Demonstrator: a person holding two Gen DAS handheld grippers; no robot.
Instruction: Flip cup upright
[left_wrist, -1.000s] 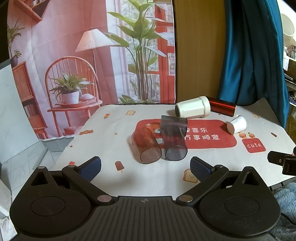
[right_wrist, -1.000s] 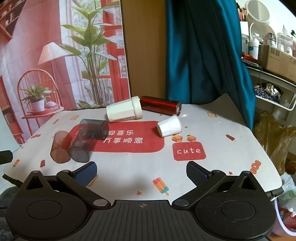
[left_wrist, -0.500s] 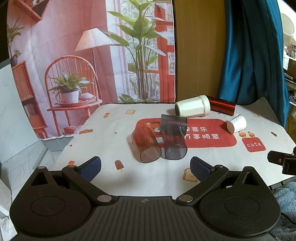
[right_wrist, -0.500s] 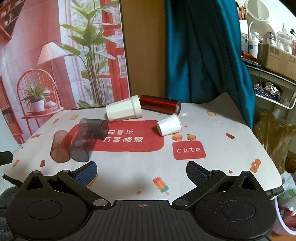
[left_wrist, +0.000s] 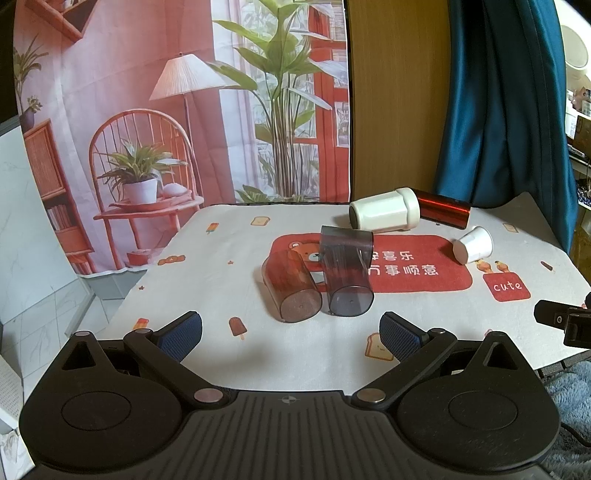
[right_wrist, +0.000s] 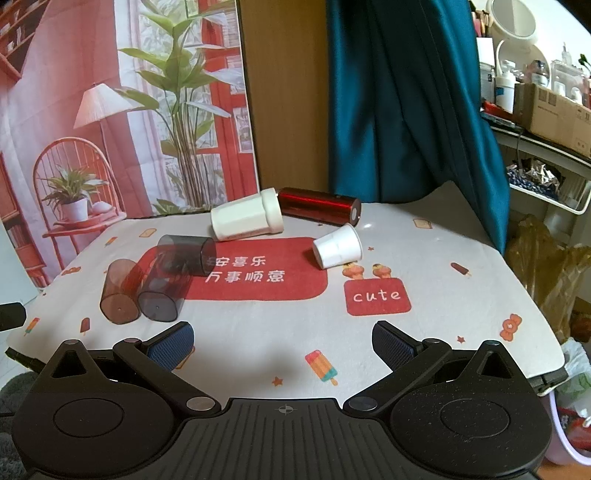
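Several cups lie on their sides on the table. A clear reddish cup (left_wrist: 290, 288) and a smoky grey cup (left_wrist: 347, 275) lie side by side, bases toward me, just ahead of my open, empty left gripper (left_wrist: 290, 332). They also show at the left of the right wrist view: reddish cup (right_wrist: 122, 291), grey cup (right_wrist: 173, 275). A large white cup (right_wrist: 245, 219), a metallic red tumbler (right_wrist: 317, 211) and a small white paper cup (right_wrist: 338, 251) lie farther back. My right gripper (right_wrist: 282, 343) is open and empty, near the front edge.
The table wears a white printed cloth (right_wrist: 424, 332) with a red panel in the middle. A printed backdrop and a blue curtain (right_wrist: 406, 110) hang behind it. Shelves with clutter and bags stand to the right. The right gripper's tip shows at the right edge of the left wrist view (left_wrist: 561, 321).
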